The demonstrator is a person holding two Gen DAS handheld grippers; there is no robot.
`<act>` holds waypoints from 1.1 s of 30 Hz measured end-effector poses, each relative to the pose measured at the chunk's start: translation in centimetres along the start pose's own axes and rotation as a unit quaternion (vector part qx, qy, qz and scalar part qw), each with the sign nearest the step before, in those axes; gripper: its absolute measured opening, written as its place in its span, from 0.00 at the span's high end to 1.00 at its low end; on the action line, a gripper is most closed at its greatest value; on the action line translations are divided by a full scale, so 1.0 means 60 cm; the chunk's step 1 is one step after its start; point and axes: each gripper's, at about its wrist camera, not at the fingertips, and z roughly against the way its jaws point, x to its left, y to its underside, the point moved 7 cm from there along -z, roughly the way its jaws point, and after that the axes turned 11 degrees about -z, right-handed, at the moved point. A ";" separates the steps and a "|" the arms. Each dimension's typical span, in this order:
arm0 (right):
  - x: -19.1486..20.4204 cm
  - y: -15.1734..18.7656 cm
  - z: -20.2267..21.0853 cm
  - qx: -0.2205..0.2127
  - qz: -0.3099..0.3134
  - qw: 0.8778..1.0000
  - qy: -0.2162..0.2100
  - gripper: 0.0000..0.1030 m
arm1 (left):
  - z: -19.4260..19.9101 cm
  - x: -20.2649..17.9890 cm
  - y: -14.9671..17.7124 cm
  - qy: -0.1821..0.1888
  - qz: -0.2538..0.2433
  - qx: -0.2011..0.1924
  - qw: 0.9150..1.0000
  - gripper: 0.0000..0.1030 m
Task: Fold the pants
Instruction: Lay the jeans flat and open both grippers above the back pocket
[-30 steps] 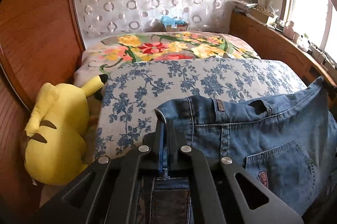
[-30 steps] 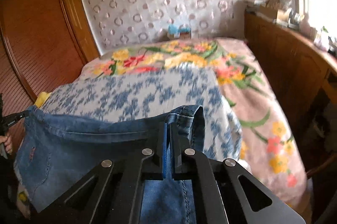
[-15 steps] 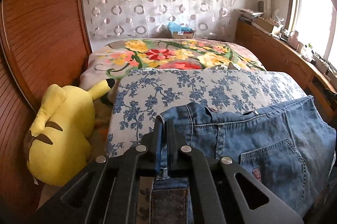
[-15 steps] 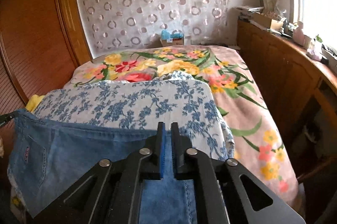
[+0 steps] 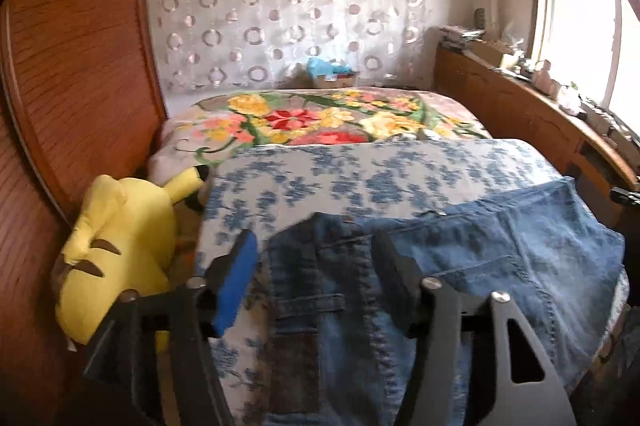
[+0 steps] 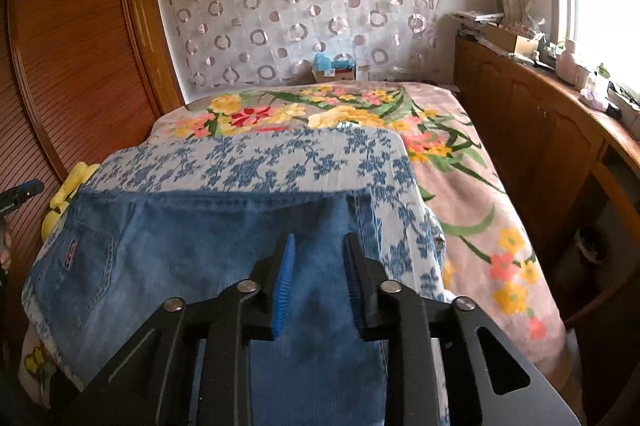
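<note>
The blue denim pants (image 5: 500, 258) lie flat on a blue-flowered white cloth (image 5: 360, 177) on the bed, waistband toward the far side. My left gripper (image 5: 316, 250) is open, its jaws spread on either side of the waistband's left corner, holding nothing. In the right wrist view the pants (image 6: 180, 246) spread to the left, and my right gripper (image 6: 320, 258) is open just above the waistband's right end, holding nothing. The lower legs of the pants are out of view.
A yellow plush toy (image 5: 120, 246) lies at the bed's left edge against a wooden wardrobe (image 5: 72, 73). A floral blanket (image 6: 460, 161) covers the bed. A wooden cabinet (image 6: 540, 129) with clutter runs along the right under the window.
Both grippers opened and let go of the waistband. The pants dropped from being held up and now lie flat on the flowered cloth.
</note>
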 end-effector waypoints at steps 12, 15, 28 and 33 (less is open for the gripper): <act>-0.024 0.034 0.044 0.021 -0.013 1.000 0.013 0.68 | -0.025 -0.134 0.029 0.059 -0.014 0.018 0.998 0.22; -0.030 0.042 0.060 0.020 -0.019 0.999 0.018 0.68 | -0.025 -0.164 0.028 0.072 -0.017 0.018 0.997 0.22; -0.045 0.070 0.086 0.036 -0.040 0.998 0.034 0.54 | -0.026 -0.244 0.036 0.107 -0.044 0.025 0.993 0.22; -0.050 0.071 0.085 0.042 -0.044 0.997 0.045 0.53 | -0.030 -0.253 0.049 0.109 -0.045 0.032 0.992 0.22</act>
